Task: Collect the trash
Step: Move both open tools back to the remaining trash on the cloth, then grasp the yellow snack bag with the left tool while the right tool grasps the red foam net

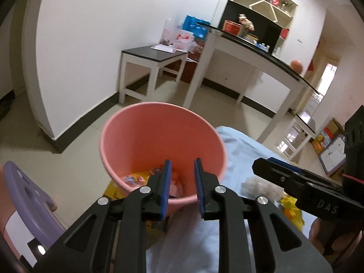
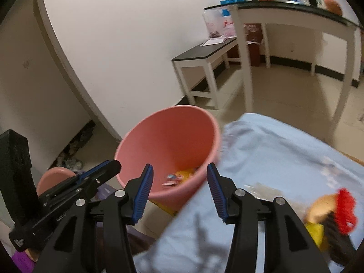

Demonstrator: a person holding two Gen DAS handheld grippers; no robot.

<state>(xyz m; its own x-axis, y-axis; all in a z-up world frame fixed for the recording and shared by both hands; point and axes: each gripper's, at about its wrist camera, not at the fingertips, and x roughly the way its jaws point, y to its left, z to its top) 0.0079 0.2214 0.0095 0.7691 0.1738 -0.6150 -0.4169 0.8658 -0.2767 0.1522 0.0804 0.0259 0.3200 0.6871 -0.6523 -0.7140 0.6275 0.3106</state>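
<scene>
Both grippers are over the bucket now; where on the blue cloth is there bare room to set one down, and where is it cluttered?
Bare patch: the blue cloth between the pink bucket and the clear wrapper. Crowded: the cloth's right edge, with the red scrap and yellow wrapper. Both the left gripper and right gripper are empty.

Left wrist view: angled down, close above pink bucket [image 1: 162,152].
Right wrist view: angled down, slightly farther right, over blue cloth [image 2: 273,159].
Shared: bucket, cloth, white tables [image 1: 150,68].
</scene>
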